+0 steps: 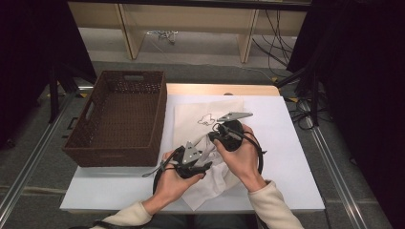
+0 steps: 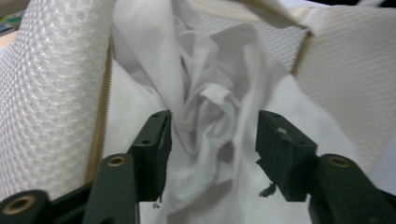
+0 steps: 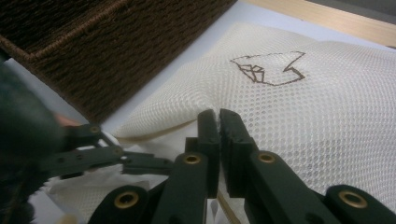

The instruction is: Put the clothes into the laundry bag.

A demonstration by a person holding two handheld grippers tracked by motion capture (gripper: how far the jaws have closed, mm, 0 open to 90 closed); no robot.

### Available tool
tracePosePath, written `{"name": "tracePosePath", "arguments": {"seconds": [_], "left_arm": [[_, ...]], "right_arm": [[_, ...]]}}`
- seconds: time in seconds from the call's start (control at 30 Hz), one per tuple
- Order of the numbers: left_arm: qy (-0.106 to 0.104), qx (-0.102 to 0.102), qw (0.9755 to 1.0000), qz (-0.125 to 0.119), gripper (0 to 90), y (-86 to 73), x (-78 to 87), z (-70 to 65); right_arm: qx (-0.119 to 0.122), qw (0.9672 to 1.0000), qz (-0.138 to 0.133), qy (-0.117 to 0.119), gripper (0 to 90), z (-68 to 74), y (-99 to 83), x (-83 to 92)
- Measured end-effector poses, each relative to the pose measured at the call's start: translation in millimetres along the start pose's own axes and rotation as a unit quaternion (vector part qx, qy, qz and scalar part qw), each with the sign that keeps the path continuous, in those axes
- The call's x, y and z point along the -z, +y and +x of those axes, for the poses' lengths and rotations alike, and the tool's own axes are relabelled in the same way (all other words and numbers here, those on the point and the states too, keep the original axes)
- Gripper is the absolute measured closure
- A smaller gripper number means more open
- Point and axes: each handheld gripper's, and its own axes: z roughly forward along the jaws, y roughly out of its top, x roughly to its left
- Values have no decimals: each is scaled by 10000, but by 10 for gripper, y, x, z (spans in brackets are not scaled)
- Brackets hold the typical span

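High view: white worktop (image 1: 296, 157), brown wicker basket (image 1: 117, 119) at 10 o'clock of the hands, empty as far as seen. Cream mesh laundry bag (image 1: 205, 117) with a dark line drawing lying flat mid-worktop, mouth end toward 6 o'clock. White garment (image 1: 215, 179) bunched at that mouth, partly under both hands. Left gripper (image 1: 193, 164) at 7 o'clock of the bag, right gripper (image 1: 224, 136) just at 2 o'clock of it, on the bag's near edge. Left gripper view: jaws standing apart, crumpled white cloth (image 2: 205, 112) between them but neither pad pressing on it; mesh walls (image 2: 51, 93) rising at 9 and 3 o'clock, so cloth sitting inside the bag's mouth. Right gripper view: jaws (image 3: 218, 135) drawn together on the cream mesh edge (image 3: 187, 119), a thin fold of it pinched between the pads; drawing at 1 o'clock, basket wall (image 3: 116, 56) at 10 o'clock, the other gripper low at 8 o'clock. Judged step: stuffing the garment into the bag, mouth held up by the right, left just let go of a pushed-in bunch. Next move likely calls for regripping the loose cloth outside the mouth and feeding it deeper, keeping the mesh edge lifted and taut.
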Motion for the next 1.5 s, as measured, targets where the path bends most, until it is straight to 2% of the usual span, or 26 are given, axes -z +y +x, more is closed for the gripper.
{"name": "tracePosePath", "arguments": {"seconds": [0.1, 0.13, 0.33, 0.5, 0.7, 0.9, 1.07, 1.17, 1.37, 1.43, 1.5], "left_arm": [[-101, -85, 9999, 20, 402, -12, 80, -81], [-148, -183, 9997, 9, 392, -16, 99, -102], [-365, -430, 9982, 204, 356, -85, 145, -253], [-561, -602, 9946, 629, 319, -212, 86, -337], [-599, -780, 9900, 1016, 320, -319, -8, -362], [-587, -834, 9880, 1161, 370, -373, -63, -382], [-610, -758, 9881, 1188, 413, -382, -73, -380], [-647, -759, 9876, 1211, 478, -381, -78, -359], [-665, -661, 9881, 1223, 581, -378, -79, -344], [-674, -623, 9879, 1247, 611, -374, -79, -338], [-672, -584, 9882, 1250, 626, -373, -77, -338]], "right_arm": [[17, 10000, 45, -39, 886, -2, 2, 9], [17, 10000, 42, -39, 886, -1, 2, 9], [12, 10000, 46, -33, 886, -2, 1, 9], [16, 10000, 57, -37, 886, -1, 1, 10], [17, 10000, 61, -42, 886, -2, 1, 11], [18, 10000, 60, -39, 886, -4, 1, 10], [17, 10000, 66, -40, 886, -2, 1, 9], [16, 10000, 61, -39, 886, -1, 2, 10], [19, 10000, 61, -37, 885, -2, 2, 8], [115, 9999, 34, -23, 885, -10, 3, 3], [91, 9999, 42, -27, 886, -7, 2, 5]]}}
